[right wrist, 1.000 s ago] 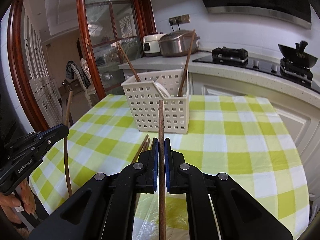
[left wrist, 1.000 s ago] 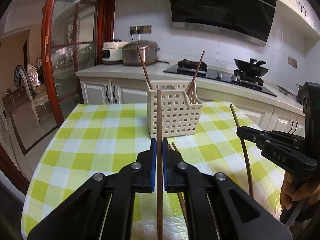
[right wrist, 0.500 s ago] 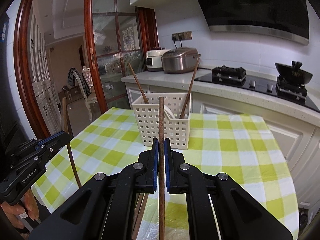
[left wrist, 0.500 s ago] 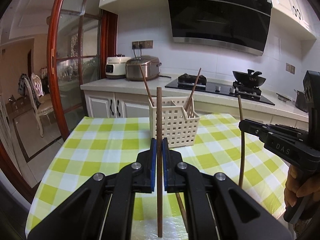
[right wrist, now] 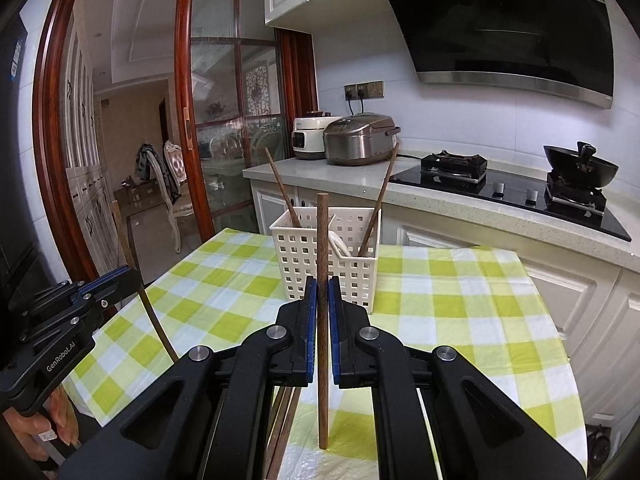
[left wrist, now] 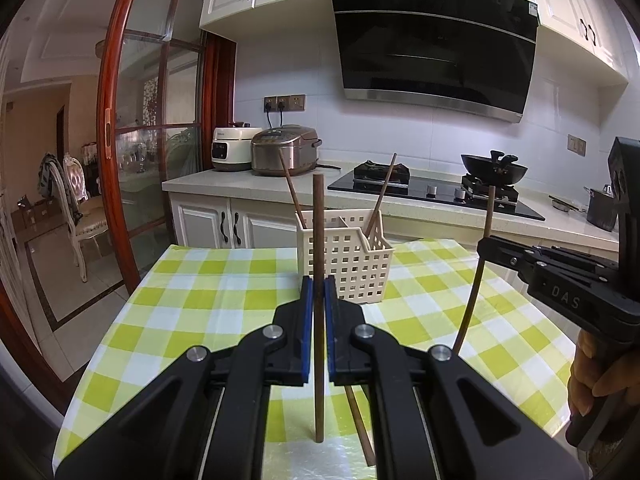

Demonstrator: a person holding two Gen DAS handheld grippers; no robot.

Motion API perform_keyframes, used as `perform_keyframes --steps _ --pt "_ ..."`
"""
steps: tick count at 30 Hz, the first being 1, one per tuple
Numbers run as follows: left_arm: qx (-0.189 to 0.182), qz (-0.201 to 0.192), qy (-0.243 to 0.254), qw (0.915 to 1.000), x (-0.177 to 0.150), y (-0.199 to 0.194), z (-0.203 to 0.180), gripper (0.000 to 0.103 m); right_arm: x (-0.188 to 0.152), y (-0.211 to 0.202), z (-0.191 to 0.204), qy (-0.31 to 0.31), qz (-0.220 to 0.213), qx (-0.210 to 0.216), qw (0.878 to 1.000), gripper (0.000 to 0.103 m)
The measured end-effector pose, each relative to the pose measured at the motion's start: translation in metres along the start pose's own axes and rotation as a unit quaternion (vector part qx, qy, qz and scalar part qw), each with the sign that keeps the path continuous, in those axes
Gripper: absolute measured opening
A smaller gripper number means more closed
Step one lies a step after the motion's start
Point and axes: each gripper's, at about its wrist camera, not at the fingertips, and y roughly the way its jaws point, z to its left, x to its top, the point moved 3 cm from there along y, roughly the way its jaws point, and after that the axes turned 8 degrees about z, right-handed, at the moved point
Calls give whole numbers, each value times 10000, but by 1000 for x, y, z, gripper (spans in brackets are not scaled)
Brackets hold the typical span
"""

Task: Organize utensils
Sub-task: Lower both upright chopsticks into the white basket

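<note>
Left gripper (left wrist: 316,300): black, blue pads, clamped tight on an upright round wooden chopstick (left wrist: 318,240), frame centre.
Right gripper (right wrist: 322,304): same build, closed on a second chopstick (right wrist: 322,248), grainy brown.
Basket (left wrist: 352,264): cream plastic, square holes, mid-frame; two sticks leaning inside.
Tablecloth (left wrist: 208,292): glossy green-white check; loose chopsticks (right wrist: 286,412) lying at lower centre.

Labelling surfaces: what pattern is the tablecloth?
Tablecloth: green, yellow-green and white checks; clearest in the right wrist view.
</note>
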Motion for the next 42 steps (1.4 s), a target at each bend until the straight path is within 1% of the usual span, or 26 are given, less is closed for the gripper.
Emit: perform_keyframes --steps 10,13,16,23,27,33,35,38,40,42 --pt "2 -21 79 10000 13 14 -1 6 8 8 2 -151 -40 -36 9999 6" --pt "-16 -70 86 9999 24 20 -1 6 15 13 0 -145 -61 -62 9999 6" --pt "-29 -163 120 9998 39 24 -3 6 29 20 -4 -157 -117 -75 9998 6" --pt "-102 -447 205 9987 98 33 -5 6 76 35 -13 -283 -315 -125 9990 6" --pt "-88 -680 245 9973 144 42 -5 6 111 43 -20 -301 -514 -140 9981 6" --pt "-108 -891 179 9958 198 64 -1 6 162 58 -31 -292 -732 -151 9968 6" --pt "-77 -929 182 9955 212 77 -1 6 177 69 -34 -286 -763 -173 9965 6" --pt "-56 -902 132 9958 225 99 1 6 190 84 -37 -266 -789 -164 9964 6" --pt "-47 -836 108 9964 230 114 3 6 195 97 -38 -277 -775 -155 9965 6" --pt "-66 -685 72 9976 229 134 4 6 196 112 -38 -302 -711 -147 9969 6"
